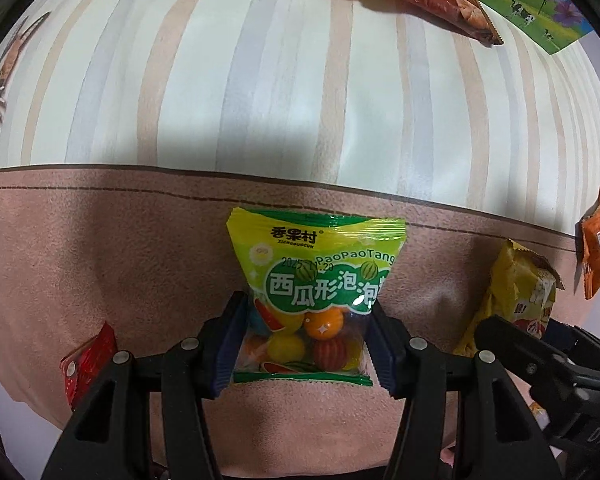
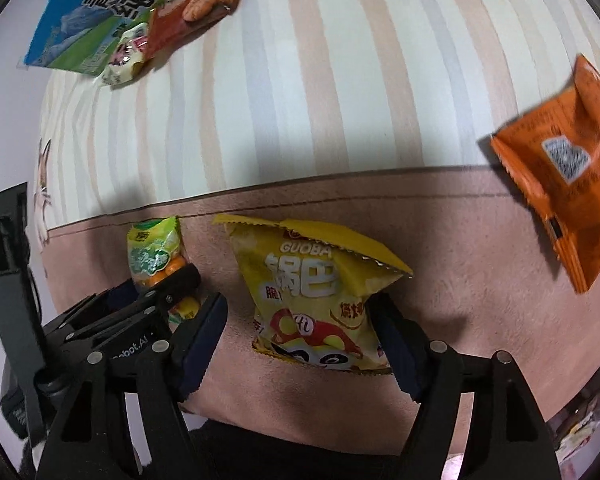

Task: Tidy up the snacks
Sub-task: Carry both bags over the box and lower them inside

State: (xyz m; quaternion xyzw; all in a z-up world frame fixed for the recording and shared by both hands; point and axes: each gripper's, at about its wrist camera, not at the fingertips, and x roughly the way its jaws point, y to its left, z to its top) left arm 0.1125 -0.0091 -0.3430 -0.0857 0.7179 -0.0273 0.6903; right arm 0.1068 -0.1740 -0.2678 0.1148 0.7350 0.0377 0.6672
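**Two grippers, two snack bags, one soft tabletop**

From the left: a red packet point(image 1: 88, 364) lies well outside the left gripper point(image 1: 302, 340), untouched. Between that gripper's jaws sits the gum bag point(image 1: 314, 292), a green and yellow pouch of coloured gumballs with a clear lower window. The jaws stand narrow, their blue pads point(image 1: 232, 344) pressed against both side edges of the pouch's lower half, so the bag looks held. It should be light, with slick film that may slide, and its loose hard balls can shift under pressure; the hold low across the filled part, where the balls give the pads something to bite on, seems sounder than a pinch on the flat top seal.

Further right, the right gripper point(image 2: 300, 340) hangs over the yellow crisp bag point(image 2: 316, 296), which lies between its jaws on the brown cloth point(image 2: 460, 264). These jaws stand wide: the left pad is clear of the bag, the right one sits at its edge, so nothing is clamped yet. The bag is puffed and crinkled, with a folded top corner; its contents are probably brittle, so a gentle squeeze across the middle would likely serve better than a hard one.

Beyond the right jaw an orange packet point(image 2: 564, 184) rests apart. Far ahead of both grippers, a milk carton point(image 2: 80, 20) and more wrapped snacks lie on the striped cloth point(image 1: 260, 80).
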